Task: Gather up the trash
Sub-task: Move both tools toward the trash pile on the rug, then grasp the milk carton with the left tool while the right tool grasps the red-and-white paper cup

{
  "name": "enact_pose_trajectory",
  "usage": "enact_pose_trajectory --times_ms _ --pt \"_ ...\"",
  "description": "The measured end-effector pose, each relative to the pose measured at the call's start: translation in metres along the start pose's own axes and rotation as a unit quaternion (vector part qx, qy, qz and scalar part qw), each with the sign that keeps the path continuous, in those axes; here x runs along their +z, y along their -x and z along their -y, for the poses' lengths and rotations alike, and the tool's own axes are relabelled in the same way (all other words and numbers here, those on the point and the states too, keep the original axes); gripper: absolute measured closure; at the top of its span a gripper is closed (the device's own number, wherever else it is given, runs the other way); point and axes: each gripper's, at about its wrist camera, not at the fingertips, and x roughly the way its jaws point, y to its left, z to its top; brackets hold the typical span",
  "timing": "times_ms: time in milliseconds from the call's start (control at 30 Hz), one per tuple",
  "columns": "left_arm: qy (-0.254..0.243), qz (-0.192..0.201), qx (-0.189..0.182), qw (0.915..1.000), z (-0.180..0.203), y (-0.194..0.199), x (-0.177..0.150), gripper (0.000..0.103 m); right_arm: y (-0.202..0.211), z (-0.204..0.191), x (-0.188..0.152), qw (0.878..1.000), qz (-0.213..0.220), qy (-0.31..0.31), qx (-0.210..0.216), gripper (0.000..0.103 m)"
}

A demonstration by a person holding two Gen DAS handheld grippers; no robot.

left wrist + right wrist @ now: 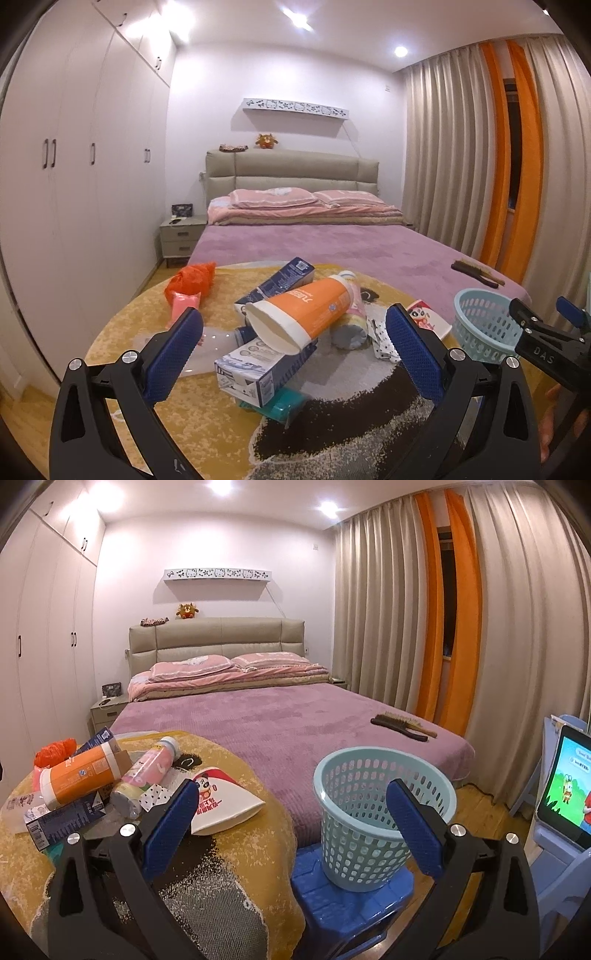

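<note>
A pile of trash lies on a round yellow rug-covered table [122, 332]: an orange-and-white cup [306, 314], blue-and-white cartons [258, 369], a pink bottle [147, 775], an orange plastic bag [192, 280] and a white panda wrapper [221, 805]. My left gripper [295, 354] is open and empty, just in front of the pile. A light-blue mesh basket [369, 812] stands on a blue stool [351, 904]. My right gripper [295, 830] is open and empty, near the basket's left side; it also shows in the left wrist view [543, 325].
A bed with a purple cover [277, 720] lies behind the table, with brushes [402, 727] on its right edge. White wardrobes [74, 166] line the left wall. Curtains [406, 609] hang at the right. A lit tablet [565, 790] stands on a pale chair at far right.
</note>
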Motion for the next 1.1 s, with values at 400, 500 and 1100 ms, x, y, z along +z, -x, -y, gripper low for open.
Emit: enact_pose_trajectory --times_ms 400,500,1100 --pt "0.012 -0.011 -0.022 0.9996 -0.005 -0.005 -0.005 0.007 -0.006 -0.003 -0.004 1.0 -0.017 0.004 0.005 0.007" --pt "0.015 -0.012 -0.028 0.9994 -0.008 -0.005 -0.005 0.007 -0.006 -0.004 -0.004 1.0 -0.021 0.007 0.007 0.007" --pt "0.031 -0.113 -0.074 0.9903 -0.072 -0.034 -0.014 0.007 -0.017 -0.025 0.009 0.998 -0.04 0.01 0.055 0.023"
